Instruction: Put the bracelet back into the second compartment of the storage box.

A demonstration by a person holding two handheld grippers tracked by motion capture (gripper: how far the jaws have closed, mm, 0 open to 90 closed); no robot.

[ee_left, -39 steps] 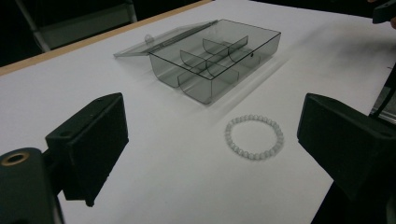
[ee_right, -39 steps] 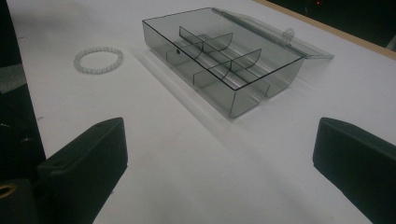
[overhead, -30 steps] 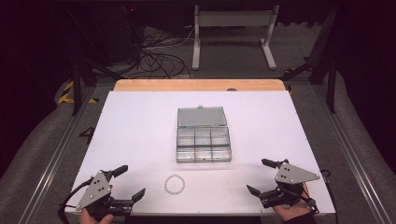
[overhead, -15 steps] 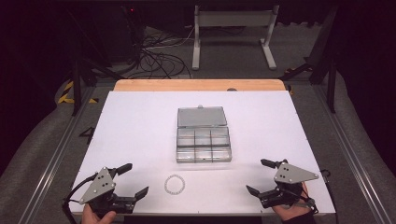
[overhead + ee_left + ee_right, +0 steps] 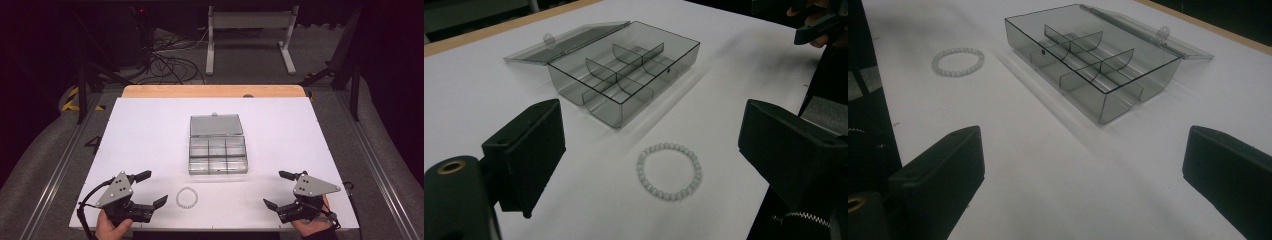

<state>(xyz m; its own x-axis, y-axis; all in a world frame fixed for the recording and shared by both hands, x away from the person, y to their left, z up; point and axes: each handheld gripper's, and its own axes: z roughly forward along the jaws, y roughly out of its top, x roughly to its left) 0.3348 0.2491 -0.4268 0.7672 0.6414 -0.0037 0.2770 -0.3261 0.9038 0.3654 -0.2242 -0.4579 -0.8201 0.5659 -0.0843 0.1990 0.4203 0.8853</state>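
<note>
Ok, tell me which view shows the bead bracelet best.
The left gripper view: the bead bracelet lies close between the open jaws, single beads distinct. The high view shows it as a small ring; the right gripper view has it farther off, at upper left.

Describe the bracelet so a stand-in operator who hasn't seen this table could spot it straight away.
Start at the clear compartment box with its lid open, at the middle of the white table. Come toward the person's edge: the bracelet lies flat there, nearer the left gripper. It is the lone small ring of pale beads, apart from the box.
</note>
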